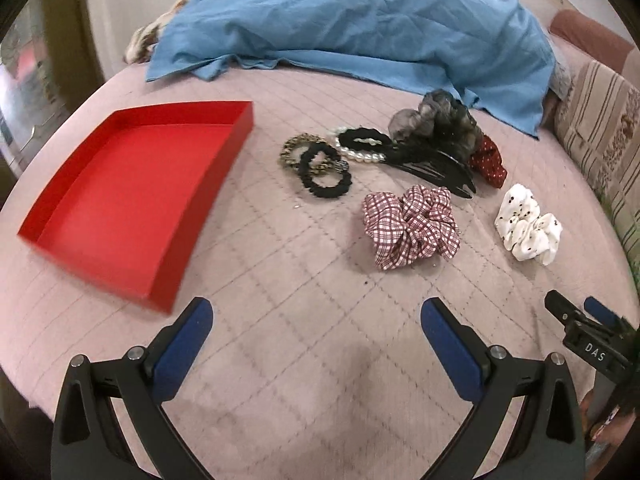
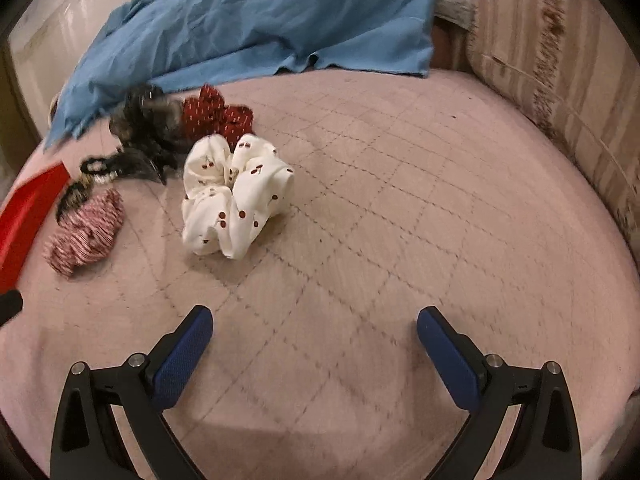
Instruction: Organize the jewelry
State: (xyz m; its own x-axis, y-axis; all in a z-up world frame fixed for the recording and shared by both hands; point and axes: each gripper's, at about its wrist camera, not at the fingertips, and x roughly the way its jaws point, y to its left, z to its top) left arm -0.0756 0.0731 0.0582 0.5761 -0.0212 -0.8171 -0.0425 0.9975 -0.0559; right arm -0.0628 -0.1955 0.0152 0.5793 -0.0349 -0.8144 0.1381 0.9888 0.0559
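An empty red tray (image 1: pixel 80 236) lies on the pink quilted bed at the left. To its right sit hair accessories: black and leopard hair ties (image 1: pixel 316 166), a pearl band (image 1: pixel 362 155), a black claw clip (image 1: pixel 436 170), a grey scrunchie (image 1: pixel 436 122), a red dotted scrunchie (image 1: pixel 488 160), a red checked scrunchie (image 1: pixel 412 226) and a white cherry scrunchie (image 1: pixel 528 228). My left gripper (image 1: pixel 316 322) hovers open in front of them, holding nothing. My right gripper (image 2: pixel 314 330) is open too, with the white cherry scrunchie (image 2: pixel 232 196) ahead on its left. The right gripper's tip (image 1: pixel 580 316) shows in the left wrist view.
A crumpled blue cloth (image 1: pixel 360 28) covers the back of the bed. A striped cushion (image 2: pixel 560 80) runs along the right side. The red tray's corner (image 2: pixel 28 208) shows at the left edge of the right wrist view.
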